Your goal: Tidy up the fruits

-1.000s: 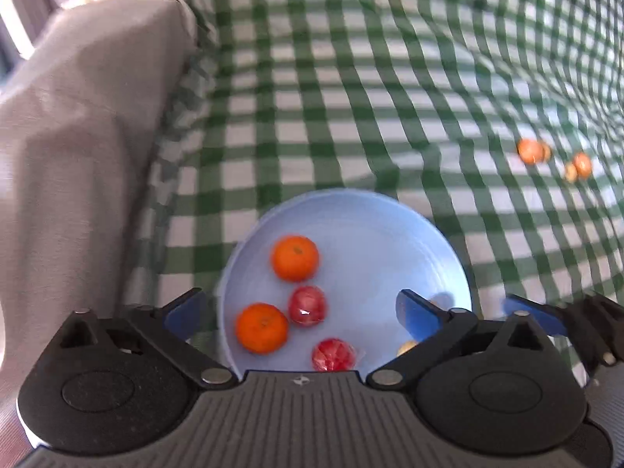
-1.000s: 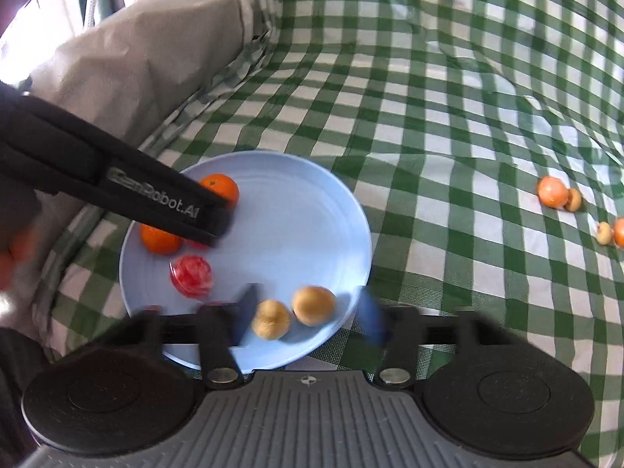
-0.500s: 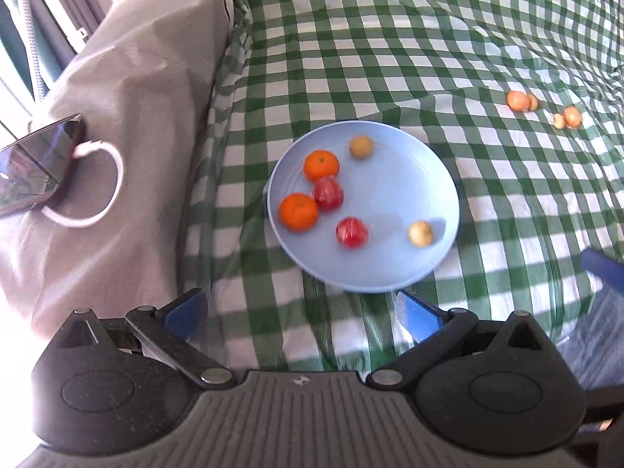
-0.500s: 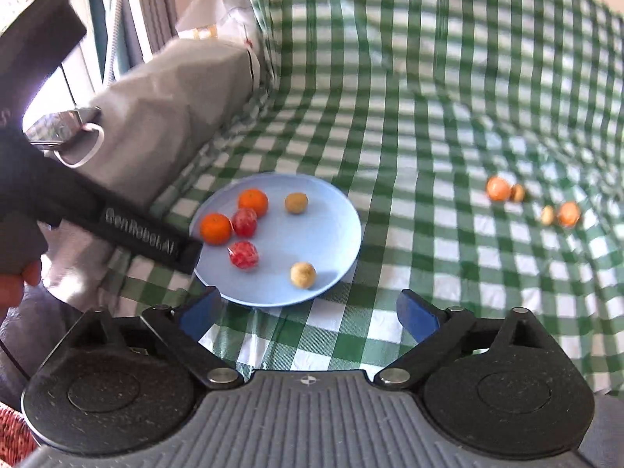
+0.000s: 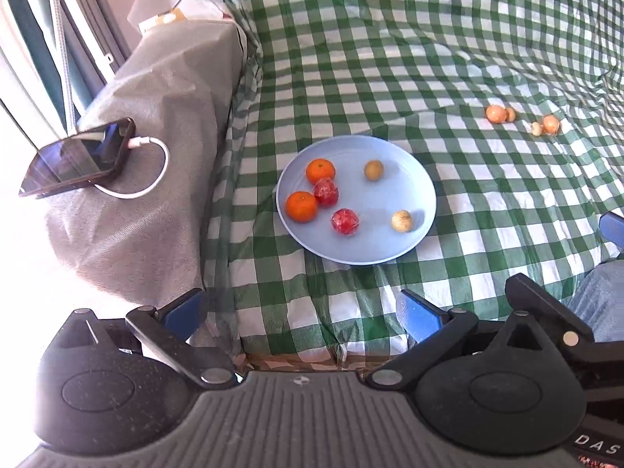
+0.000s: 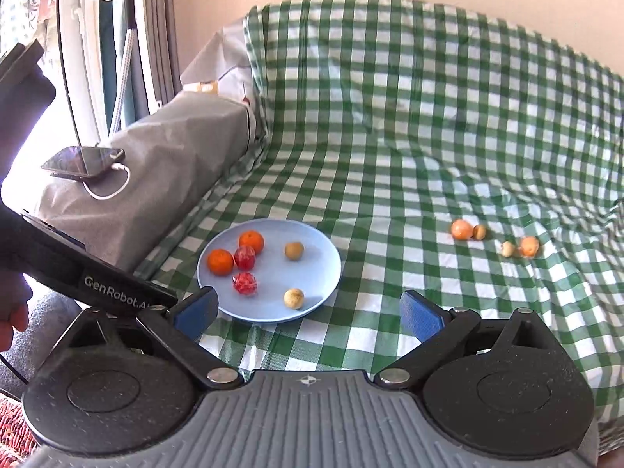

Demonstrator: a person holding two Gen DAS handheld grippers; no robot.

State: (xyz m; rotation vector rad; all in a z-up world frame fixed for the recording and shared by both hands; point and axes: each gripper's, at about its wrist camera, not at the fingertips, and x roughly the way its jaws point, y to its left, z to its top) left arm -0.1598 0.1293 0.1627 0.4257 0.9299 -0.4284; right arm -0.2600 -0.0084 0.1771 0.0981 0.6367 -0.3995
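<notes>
Hovering apart from the fruit: left gripper [image 5: 300,312] and right gripper [image 6: 308,312] both spread wide, gripping nothing | blue plate [image 6: 323,269] is holding six fruits | four loose fruits [image 6: 462,229] are lying on checked cloth [image 6: 390,136], well right of plate

below my fingers a sofa covered in a green-and-white checked cloth [image 5: 390,58] carries everything. a light blue plate [image 5: 394,249] sits on the seat near the grey-covered armrest [image 5: 156,117]. well apart from it, to my right, four small fruits lie straight on the cloth in two touching pairs [image 5: 500,113] [image 5: 546,126]. on the armrest lies a phone [image 5: 78,160] with a white cable [image 5: 156,171] plugged in.
</notes>
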